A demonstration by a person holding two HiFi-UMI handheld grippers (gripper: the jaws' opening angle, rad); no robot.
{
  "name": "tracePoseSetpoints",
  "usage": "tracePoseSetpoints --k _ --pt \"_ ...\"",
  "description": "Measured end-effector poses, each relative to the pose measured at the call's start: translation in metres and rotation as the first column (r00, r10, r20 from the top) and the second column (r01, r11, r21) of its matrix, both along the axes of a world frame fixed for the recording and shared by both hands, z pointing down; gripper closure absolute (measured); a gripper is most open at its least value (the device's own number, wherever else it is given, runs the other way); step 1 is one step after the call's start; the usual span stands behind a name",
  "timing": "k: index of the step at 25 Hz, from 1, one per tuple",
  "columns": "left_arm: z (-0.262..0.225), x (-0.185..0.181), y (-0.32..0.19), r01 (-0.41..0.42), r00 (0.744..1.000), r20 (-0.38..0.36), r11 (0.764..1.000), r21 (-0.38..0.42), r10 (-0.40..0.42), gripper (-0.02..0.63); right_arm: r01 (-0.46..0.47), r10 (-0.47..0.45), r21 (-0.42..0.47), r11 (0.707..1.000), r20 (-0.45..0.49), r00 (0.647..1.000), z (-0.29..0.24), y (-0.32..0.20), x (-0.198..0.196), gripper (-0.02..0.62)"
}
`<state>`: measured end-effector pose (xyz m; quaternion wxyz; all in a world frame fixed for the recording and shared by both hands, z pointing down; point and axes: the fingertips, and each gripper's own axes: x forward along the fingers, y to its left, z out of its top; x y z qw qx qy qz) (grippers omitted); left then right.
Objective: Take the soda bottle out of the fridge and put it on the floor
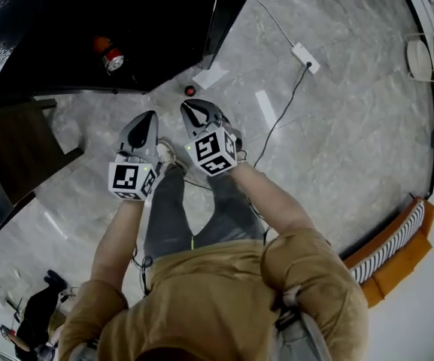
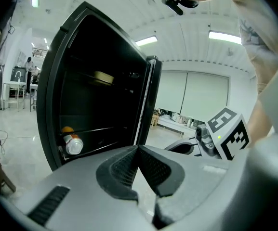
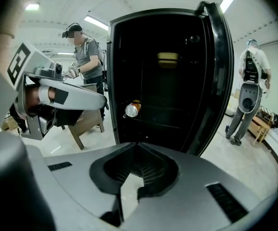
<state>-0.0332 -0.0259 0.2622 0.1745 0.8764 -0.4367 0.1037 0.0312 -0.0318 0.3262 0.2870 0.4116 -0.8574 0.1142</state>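
The black fridge point(image 1: 44, 28) stands open at the upper left of the head view. Low inside it an orange soda bottle point(image 1: 109, 56) lies on its side on a wire shelf, its cap end towards me point(image 2: 73, 144) point(image 3: 132, 109). My left gripper point(image 1: 152, 116) and right gripper point(image 1: 189, 106) hang side by side above the floor in front of the fridge, well short of the bottle. Each has its jaws together with nothing between them, as the left gripper point(image 2: 139, 148) and right gripper point(image 3: 138, 146) views show.
The fridge door point(image 3: 217, 81) stands swung out to the right. A yellowish item point(image 3: 167, 58) sits on an upper shelf. A wooden stool point(image 1: 17, 145) is at the left, a power strip with cable point(image 1: 305, 57) and a red cap point(image 1: 190, 90) on the floor. Other people point(image 3: 85, 52) stand nearby.
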Motion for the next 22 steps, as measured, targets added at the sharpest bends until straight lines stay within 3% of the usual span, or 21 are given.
tracePoseSetpoints --k 10,22 --pt "-0.097 -0.015 0.02 -0.002 1.0 -0.017 1.0 0.031 0.003 0.604 -0.073 0.072 0.026 0.997 0.047 0.996 -0.118 0.009 -0.012 0.588" --pt "-0.225 -0.041 0.026 0.096 0.992 -0.101 0.981 0.17 -0.08 0.604 -0.106 0.078 0.176 0.979 0.158 0.984 -0.253 0.017 -0.018 0.589"
